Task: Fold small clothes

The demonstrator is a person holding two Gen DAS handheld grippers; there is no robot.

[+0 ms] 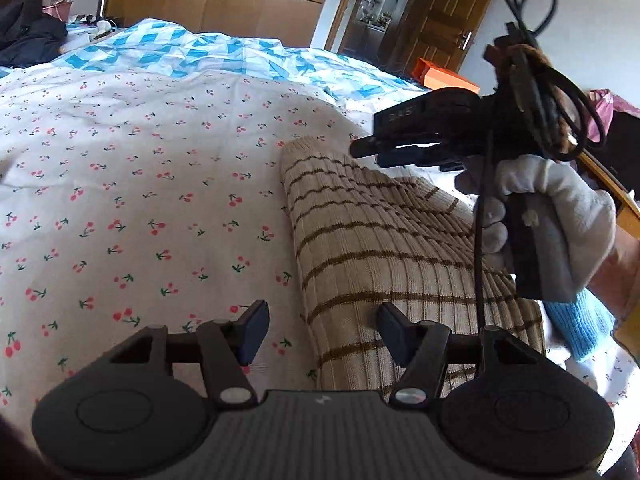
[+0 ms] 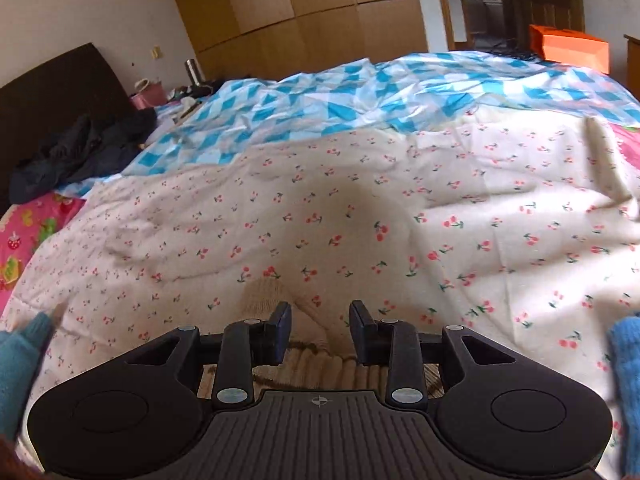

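Beige ribbed knit garment with thin brown stripes (image 1: pixel 384 248) lies on a white cherry-print bedsheet (image 1: pixel 140 200), its narrow end toward the middle of the bed and a soft ridge humped along its length. Left gripper (image 1: pixel 318 332) hovers over the near edge with jaws parted and nothing between them; one finger stands over the knit, the other over bare sheet. Right gripper (image 2: pixel 320 330), held in a grey-gloved hand (image 1: pixel 560 208), hangs above the garment's far side, its jaws apart and empty, the knit visible beneath them in its own camera.

Risks from here are a matter of judgement: closing where the left jaws stand could pinch sheet along with knit and drag the bedding; the stretchy rib may sag or skew if lifted by a single layer; the loose black cable (image 1: pixel 480 240) dangling beside the glove could catch on the cloth.

Much stays hidden. The garment's near and right-hand edges run out of frame or behind the tools, so its type cannot be told. A blue knitted piece (image 1: pixel 576 328) at the margin is only partly seen.
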